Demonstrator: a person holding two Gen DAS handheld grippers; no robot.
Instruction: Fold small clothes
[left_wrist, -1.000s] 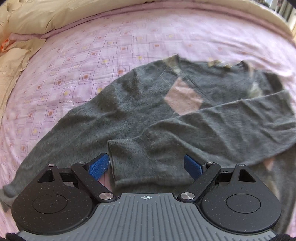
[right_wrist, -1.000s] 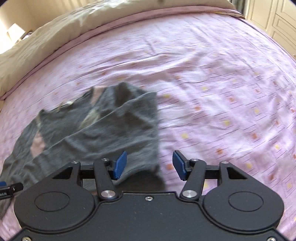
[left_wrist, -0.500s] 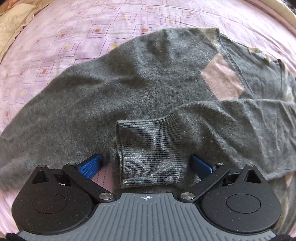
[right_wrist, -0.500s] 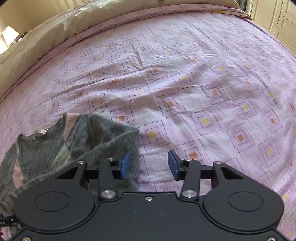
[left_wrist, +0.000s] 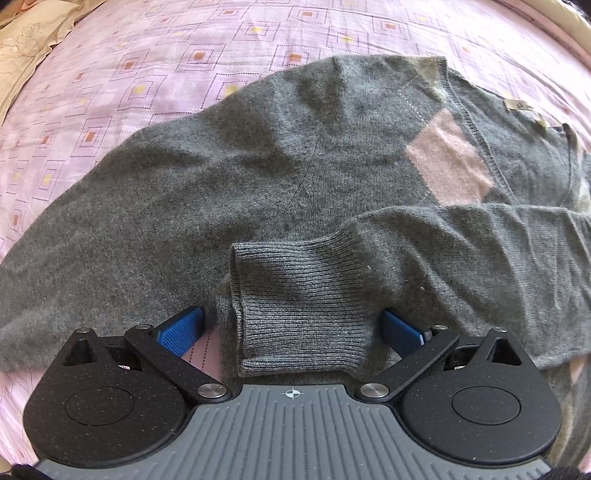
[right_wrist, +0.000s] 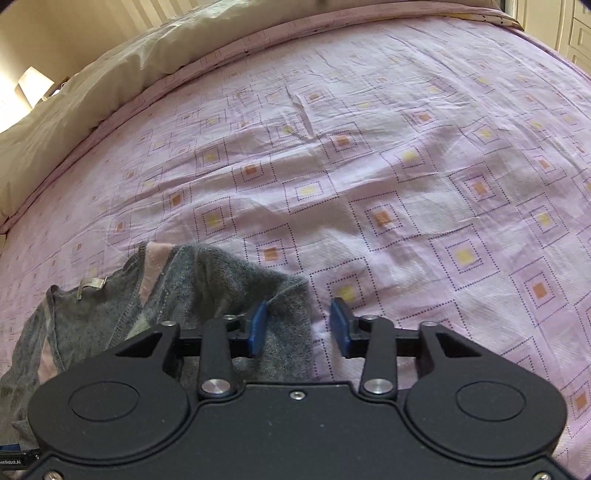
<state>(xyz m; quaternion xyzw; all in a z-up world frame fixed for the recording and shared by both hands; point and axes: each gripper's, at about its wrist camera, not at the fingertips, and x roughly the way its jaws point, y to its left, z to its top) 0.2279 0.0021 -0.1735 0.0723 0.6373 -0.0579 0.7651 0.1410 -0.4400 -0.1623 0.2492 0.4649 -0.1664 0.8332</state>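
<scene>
Sweater (left_wrist: 258, 177): grey, flat on the bed (right_wrist: 406, 184). One sleeve (left_wrist: 424, 258) folded across the body, cuff (left_wrist: 295, 314) nearest; other sleeve and body folds apparently left. Left gripper (left_wrist: 291, 332): fingers spread, straddling the cuff. Right gripper (right_wrist: 298, 328): released, over the sweater's edge.

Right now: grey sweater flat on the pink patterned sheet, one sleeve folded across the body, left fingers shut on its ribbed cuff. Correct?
One thing is off: the left gripper is open, not shut. The left wrist view shows its blue fingers spread on either side of the ribbed cuff, not pinching it. The rest stands: the grey sweater lies on the pink patterned sheet with the sleeve folded across the body.
</scene>
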